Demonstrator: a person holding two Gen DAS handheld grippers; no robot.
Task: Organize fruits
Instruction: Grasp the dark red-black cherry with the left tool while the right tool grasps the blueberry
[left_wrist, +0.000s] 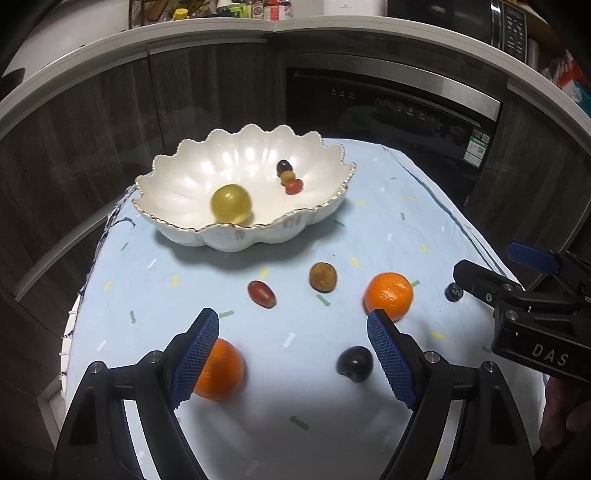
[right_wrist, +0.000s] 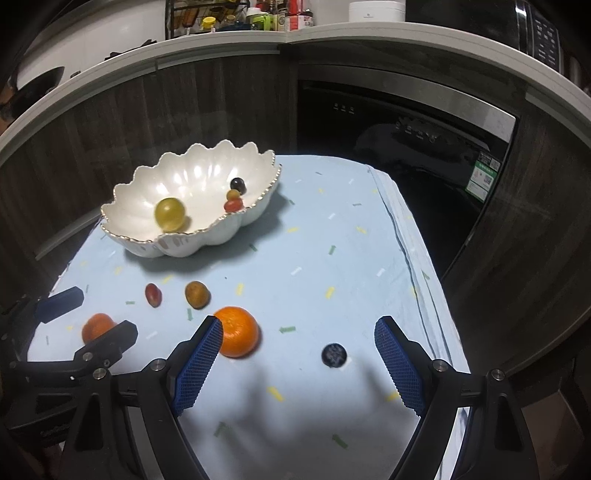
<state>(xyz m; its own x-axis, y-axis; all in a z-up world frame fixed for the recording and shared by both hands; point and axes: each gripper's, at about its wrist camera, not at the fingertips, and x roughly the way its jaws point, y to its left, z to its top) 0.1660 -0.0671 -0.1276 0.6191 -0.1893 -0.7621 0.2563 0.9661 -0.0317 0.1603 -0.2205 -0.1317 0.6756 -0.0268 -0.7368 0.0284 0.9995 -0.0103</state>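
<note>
A white scalloped bowl (left_wrist: 192, 229) (right_wrist: 159, 244) stands at the back of a light blue cloth. It holds a yellow-green fruit (left_wrist: 231, 204) (right_wrist: 169, 215) and three small fruits (left_wrist: 288, 178). Loose on the cloth lie two oranges (left_wrist: 388, 295) (left_wrist: 221, 371), a red grape (left_wrist: 261, 293), a brown fruit (left_wrist: 323, 276), a dark grape (left_wrist: 354, 363) and a blueberry (right_wrist: 333, 355). My left gripper (left_wrist: 293, 319) is open above the near orange and the dark grape. My right gripper (right_wrist: 299, 325) is open, with the other orange (right_wrist: 236, 331) by its left finger and the blueberry between its fingers.
The cloth (right_wrist: 332, 258) covers a small table whose edges drop off at the left, right and back. Dark cabinets and a black oven (left_wrist: 399, 122) stand behind it. A counter (right_wrist: 280, 31) above them carries bottles and jars. Part of a hand (left_wrist: 561, 417) shows at the right.
</note>
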